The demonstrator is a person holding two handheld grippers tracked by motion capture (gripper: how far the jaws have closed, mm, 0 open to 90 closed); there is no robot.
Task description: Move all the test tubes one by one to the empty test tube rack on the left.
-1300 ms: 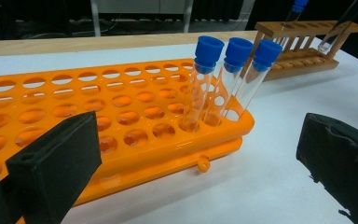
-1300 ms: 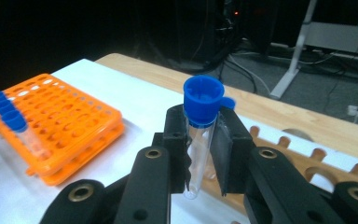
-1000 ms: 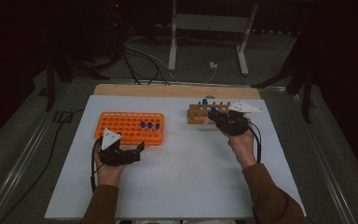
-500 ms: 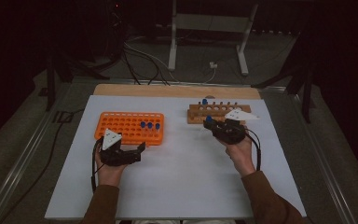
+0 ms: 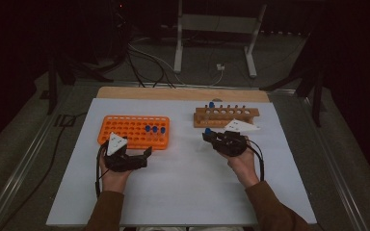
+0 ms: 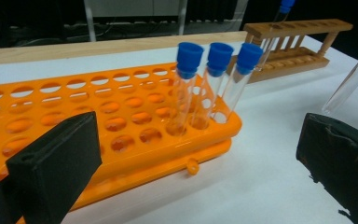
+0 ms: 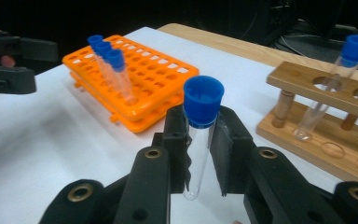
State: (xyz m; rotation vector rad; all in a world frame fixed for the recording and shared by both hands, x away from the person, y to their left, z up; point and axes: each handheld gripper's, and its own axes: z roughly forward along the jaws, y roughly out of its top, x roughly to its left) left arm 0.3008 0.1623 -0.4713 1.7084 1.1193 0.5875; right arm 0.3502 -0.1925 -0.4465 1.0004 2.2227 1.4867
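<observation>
Gripping capped tube [image 7: 200, 135] | right tool [image 7: 200, 154] | high view: tube tiny [image 5: 207, 132]

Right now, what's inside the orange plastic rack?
Three clear glass test tubes with blue caps stand side by side in holes at one end of the orange plastic rack. Its other holes look empty. Tube bottoms are hidden below the rack's top plate.

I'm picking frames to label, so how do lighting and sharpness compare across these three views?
High view: dim, dark surround, soft detail; the white table sheet is the brightest area. Left gripper view: the orange rack and its capped tubes are crisp, the near black jaws slightly soft. Right gripper view: the held test tube in the right gripper is sharp, the wooden rack mildly soft, the background black.
</observation>
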